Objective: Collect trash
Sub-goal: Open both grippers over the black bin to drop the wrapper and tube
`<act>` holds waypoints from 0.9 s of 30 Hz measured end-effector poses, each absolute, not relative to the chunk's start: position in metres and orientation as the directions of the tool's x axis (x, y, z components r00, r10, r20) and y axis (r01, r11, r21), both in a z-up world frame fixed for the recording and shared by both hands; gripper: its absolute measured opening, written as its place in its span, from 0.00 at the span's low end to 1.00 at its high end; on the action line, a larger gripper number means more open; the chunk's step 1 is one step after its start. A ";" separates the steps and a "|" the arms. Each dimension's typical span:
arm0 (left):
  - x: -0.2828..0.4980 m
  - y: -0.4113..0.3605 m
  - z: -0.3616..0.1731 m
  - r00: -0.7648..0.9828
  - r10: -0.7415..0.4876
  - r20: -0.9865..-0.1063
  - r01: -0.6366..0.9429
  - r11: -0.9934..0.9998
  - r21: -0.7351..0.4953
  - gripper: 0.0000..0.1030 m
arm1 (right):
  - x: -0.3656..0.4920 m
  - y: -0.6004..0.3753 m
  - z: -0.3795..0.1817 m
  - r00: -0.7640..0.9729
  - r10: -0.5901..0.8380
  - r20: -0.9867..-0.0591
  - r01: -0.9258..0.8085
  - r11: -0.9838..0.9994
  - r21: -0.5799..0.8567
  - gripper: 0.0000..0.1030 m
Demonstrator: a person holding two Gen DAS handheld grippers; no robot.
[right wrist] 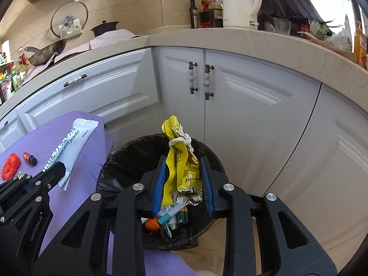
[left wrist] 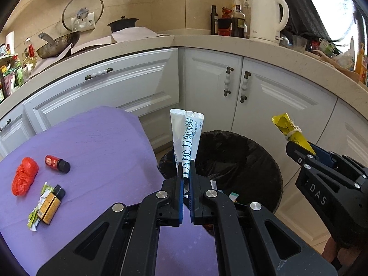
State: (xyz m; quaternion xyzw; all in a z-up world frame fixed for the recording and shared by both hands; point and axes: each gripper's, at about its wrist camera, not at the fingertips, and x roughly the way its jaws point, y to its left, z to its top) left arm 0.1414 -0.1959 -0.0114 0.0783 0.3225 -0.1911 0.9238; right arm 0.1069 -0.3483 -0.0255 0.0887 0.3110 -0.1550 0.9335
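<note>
My left gripper [left wrist: 186,169] is shut on the lower end of a white milk-powder sachet [left wrist: 187,133], which stands up over the near rim of the black-lined trash bin [left wrist: 243,158]. My right gripper [right wrist: 183,159] is shut on a crumpled yellow packet tied with white string [right wrist: 180,158], held above the bin [right wrist: 135,149]. Several bits of trash [right wrist: 170,220] lie inside the bin. In the right wrist view the left gripper [right wrist: 56,170] and its sachet [right wrist: 74,141] sit over the purple table's edge. In the left wrist view the right gripper [left wrist: 299,151] holds the yellow packet [left wrist: 288,128].
On the purple table [left wrist: 96,138] lie a crumpled red plastic bag [left wrist: 24,177], a small red bottle [left wrist: 56,163] and an orange box with green wrappers [left wrist: 49,204]. White cabinets [left wrist: 207,80] stand close behind the bin, under a countertop with a kettle [left wrist: 266,16].
</note>
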 end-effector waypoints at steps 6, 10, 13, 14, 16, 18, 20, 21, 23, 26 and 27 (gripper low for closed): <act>0.154 -0.209 -0.021 0.710 -0.292 -0.641 0.403 0.915 0.029 0.06 | 0.121 -0.356 -0.038 0.746 -0.228 -0.626 0.350 0.934 0.077 0.29; 0.160 -0.215 -0.030 0.695 -0.277 -0.664 0.402 0.915 0.039 0.07 | 0.129 -0.357 -0.048 0.731 -0.237 -0.640 0.355 0.933 0.060 0.32; 0.164 -0.216 -0.033 0.682 -0.275 -0.678 0.402 0.915 0.034 0.14 | 0.129 -0.358 -0.050 0.729 -0.249 -0.637 0.368 0.928 0.058 0.45; 0.165 -0.216 -0.033 0.679 -0.275 -0.680 0.402 0.915 0.032 0.19 | 0.129 -0.359 -0.050 0.729 -0.251 -0.636 0.371 0.927 0.059 0.47; 0.165 -0.214 -0.033 0.678 -0.274 -0.682 0.397 0.917 0.026 0.27 | 0.128 -0.360 -0.049 0.731 -0.254 -0.633 0.375 0.925 0.062 0.52; 0.163 -0.210 -0.031 0.683 -0.271 -0.678 0.389 0.921 0.023 0.34 | 0.126 -0.359 -0.046 0.735 -0.251 -0.630 0.374 0.925 0.068 0.60; 0.162 -0.206 -0.030 0.692 -0.261 -0.673 0.378 0.925 0.030 0.45 | 0.124 -0.355 -0.043 0.742 -0.246 -0.624 0.368 0.927 0.072 0.61; 0.160 -0.201 -0.028 0.698 -0.252 -0.670 0.369 0.929 0.036 0.48 | 0.123 -0.352 -0.042 0.743 -0.245 -0.622 0.364 0.929 0.069 0.63; 0.157 -0.192 -0.027 0.704 -0.241 -0.668 0.355 0.934 0.038 0.53 | 0.121 -0.345 -0.040 0.747 -0.236 -0.622 0.352 0.933 0.069 0.65; 0.152 -0.172 -0.025 0.710 -0.221 -0.669 0.330 0.943 0.039 0.56 | 0.120 -0.330 -0.038 0.752 -0.219 -0.622 0.329 0.942 0.065 0.69; 0.151 -0.166 -0.025 0.714 -0.214 -0.667 0.323 0.946 0.042 0.57 | 0.120 -0.325 -0.037 0.752 -0.216 -0.623 0.322 0.945 0.060 0.72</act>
